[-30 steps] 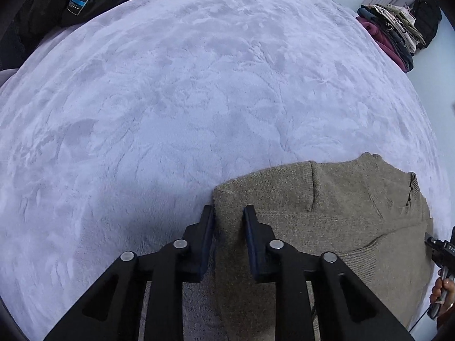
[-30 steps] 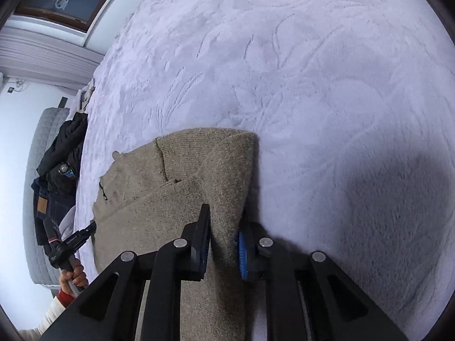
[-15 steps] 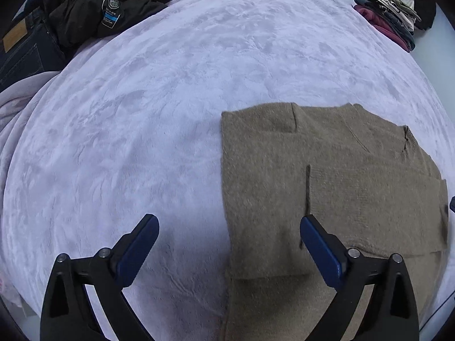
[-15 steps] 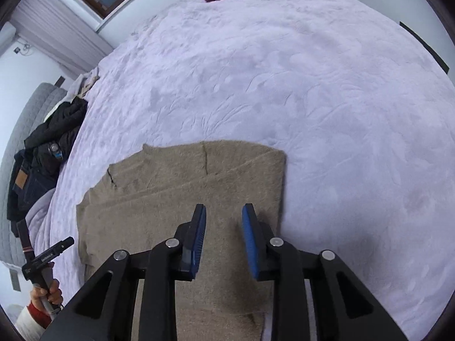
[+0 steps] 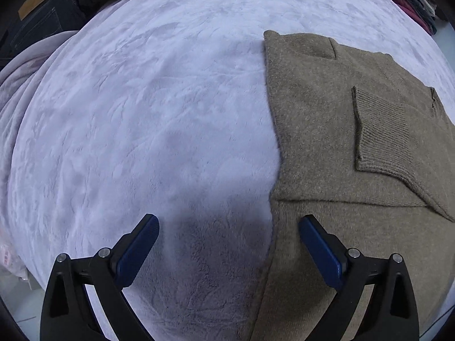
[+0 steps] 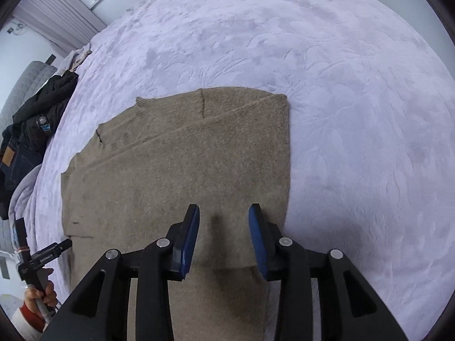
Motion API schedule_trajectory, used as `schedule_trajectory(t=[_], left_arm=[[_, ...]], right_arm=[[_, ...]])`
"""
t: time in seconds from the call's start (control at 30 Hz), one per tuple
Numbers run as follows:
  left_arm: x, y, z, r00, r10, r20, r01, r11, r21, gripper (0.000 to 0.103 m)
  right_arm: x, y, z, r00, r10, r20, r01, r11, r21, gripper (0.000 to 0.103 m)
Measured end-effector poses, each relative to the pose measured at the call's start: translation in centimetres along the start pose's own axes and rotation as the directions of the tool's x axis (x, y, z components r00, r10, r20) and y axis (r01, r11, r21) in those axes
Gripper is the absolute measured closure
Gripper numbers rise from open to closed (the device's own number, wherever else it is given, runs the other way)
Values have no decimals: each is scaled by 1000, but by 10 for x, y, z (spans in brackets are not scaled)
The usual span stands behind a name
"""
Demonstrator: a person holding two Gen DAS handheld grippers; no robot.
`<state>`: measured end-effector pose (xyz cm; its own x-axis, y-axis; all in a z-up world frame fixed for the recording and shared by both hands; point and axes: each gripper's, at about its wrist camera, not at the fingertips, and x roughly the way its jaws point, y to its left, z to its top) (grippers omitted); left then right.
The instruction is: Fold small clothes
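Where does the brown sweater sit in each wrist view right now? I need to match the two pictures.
Left wrist view: the brown sweater fills the right half, its folded edge running down the middle.
Right wrist view: the brown sweater lies centre and lower left, under the jaws.
Shared landmark: the dark clothes pile, top left in one, left edge in the other.

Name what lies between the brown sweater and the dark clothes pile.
Only bare lilac blanket, seen in the left wrist view, separates the brown sweater from the dark clothes pile.
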<state>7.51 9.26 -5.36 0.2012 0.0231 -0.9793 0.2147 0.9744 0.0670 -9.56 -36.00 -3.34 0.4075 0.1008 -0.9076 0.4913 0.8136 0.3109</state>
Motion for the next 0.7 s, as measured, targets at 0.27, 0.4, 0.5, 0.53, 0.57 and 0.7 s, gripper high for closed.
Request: schedule_trajectory(t=[0.27, 0.4, 0.5, 0.53, 0.57, 0.7], left_arm=[[-32, -12, -25, 1000, -27, -10, 27, 999, 34, 3], [-52, -23, -37, 1000, -31, -3, 31, 996, 79, 3], [-68, -30, -50, 999, -48, -1, 48, 992, 115, 3], [-73, -32, -54, 998, -56, -4, 56, 991, 119, 3], [-77, -31, -57, 998, -62, -9, 63, 991, 120, 3], [-90, -32, -67, 996, -81, -38, 85, 987, 138, 3]], right_arm=[[-13, 35, -48, 995, 61, -80, -60, 998, 13, 57], [-17, 59, -72, 988, 78, -131, -80, 997, -13, 52], [-22, 77, -87, 984, 89, -157, -96, 995, -40, 48], [-24, 82, -91, 983, 94, -161, -102, 994, -45, 48], [-27, 87, -95, 982, 97, -164, -107, 993, -50, 48], [-38, 101, -106, 980, 105, -167, -115, 992, -52, 47]])
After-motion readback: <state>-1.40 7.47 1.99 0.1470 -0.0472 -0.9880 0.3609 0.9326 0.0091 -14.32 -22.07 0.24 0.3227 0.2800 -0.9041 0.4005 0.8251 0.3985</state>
